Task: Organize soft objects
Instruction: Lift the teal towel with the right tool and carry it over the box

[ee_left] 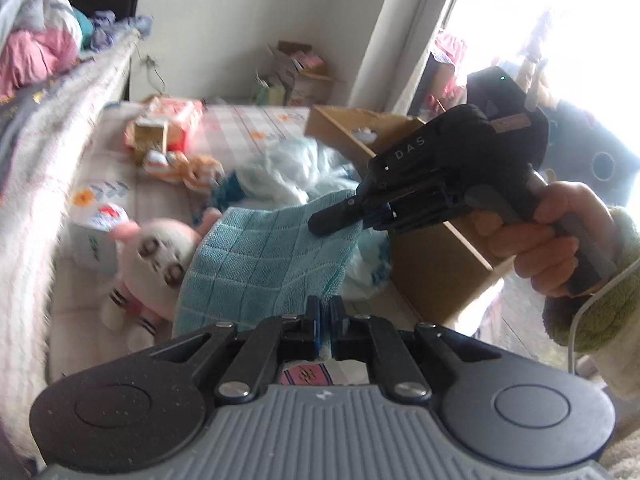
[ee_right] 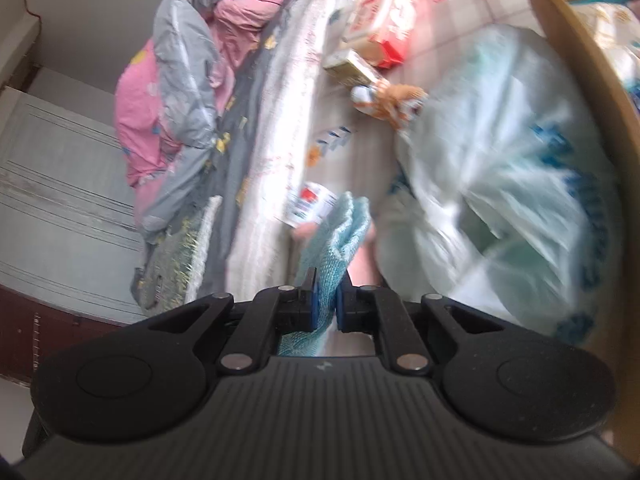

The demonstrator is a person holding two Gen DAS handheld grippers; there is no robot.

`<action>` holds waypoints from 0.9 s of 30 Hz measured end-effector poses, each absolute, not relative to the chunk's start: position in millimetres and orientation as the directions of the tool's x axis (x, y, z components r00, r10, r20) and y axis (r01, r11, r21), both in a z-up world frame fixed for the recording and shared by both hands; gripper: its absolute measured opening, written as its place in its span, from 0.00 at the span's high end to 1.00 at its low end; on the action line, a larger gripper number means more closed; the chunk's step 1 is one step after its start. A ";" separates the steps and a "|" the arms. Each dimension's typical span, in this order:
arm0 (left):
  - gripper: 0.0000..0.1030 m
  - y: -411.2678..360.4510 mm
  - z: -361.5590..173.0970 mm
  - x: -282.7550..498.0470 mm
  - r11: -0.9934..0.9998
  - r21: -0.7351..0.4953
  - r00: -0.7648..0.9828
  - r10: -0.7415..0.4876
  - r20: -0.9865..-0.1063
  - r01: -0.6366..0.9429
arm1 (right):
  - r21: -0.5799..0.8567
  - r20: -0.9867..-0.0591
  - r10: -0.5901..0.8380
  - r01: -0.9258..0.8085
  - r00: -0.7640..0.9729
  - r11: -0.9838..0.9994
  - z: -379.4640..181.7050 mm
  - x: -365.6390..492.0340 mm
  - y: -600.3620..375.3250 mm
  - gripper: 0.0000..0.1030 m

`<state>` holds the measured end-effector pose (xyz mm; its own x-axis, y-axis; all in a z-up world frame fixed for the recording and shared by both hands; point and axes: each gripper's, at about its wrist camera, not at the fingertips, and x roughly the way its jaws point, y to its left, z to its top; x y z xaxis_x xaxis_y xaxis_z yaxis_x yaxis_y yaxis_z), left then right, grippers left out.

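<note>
Left wrist view. Left tool (ee_left: 325,312): clenched on the near edge of a teal cloth (ee_left: 264,264), which is held in the air. Right tool (ee_left: 340,220): gripping the cloth's far edge, with a hand (ee_left: 548,240) on its handle. Below the cloth, on the bed (ee_left: 248,128): a pink plush toy (ee_left: 156,256), an orange plush (ee_left: 192,168), a plastic bag (ee_left: 296,172), small cartons. A cardboard box (ee_left: 432,264) stands just beside, at the right, top open.

Right wrist view. Right tool (ee_right: 325,304): clamped on the cloth (ee_right: 332,240), which is bunched between its fingers. Plastic bag (ee_right: 500,184) close at the right; box wall (ee_right: 580,60) beyond it; a pile of bedding (ee_right: 180,80) at the left.

Progress, as judged: early. One cloth in hand, neither folded nor stowed; both plush toys untouched.

Room: tight. The box edge and bag crowd the right; the open space is above the bed.
</note>
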<state>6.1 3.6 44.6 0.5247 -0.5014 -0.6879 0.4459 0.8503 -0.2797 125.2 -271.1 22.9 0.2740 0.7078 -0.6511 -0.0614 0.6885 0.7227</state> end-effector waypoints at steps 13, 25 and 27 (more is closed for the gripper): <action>0.95 50.0 12.3 27.3 0.812 -0.526 0.491 -0.577 -0.652 0.255 | 0.719 -0.661 0.695 -0.027 0.282 0.695 20.8 130.9 -252.1 0.90; 0.93 75.7 -15.6 36.0 0.888 -0.447 0.491 -0.438 -0.753 0.106 | 0.743 -0.645 0.725 -0.024 0.244 0.669 -2.8 159.3 -197.0 0.71; 0.86 68.5 -12.5 33.8 0.911 -0.389 0.499 -0.402 -0.767 0.137 | 0.727 -0.665 0.711 -0.016 0.228 0.686 -12.0 160.4 -192.4 0.71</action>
<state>33.8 68.5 -12.5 0.4994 -0.4024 -0.7672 0.1369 0.9111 -0.3888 160.4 -192.4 -12.0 0.2281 0.7109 -0.6653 -0.0165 0.6860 0.7274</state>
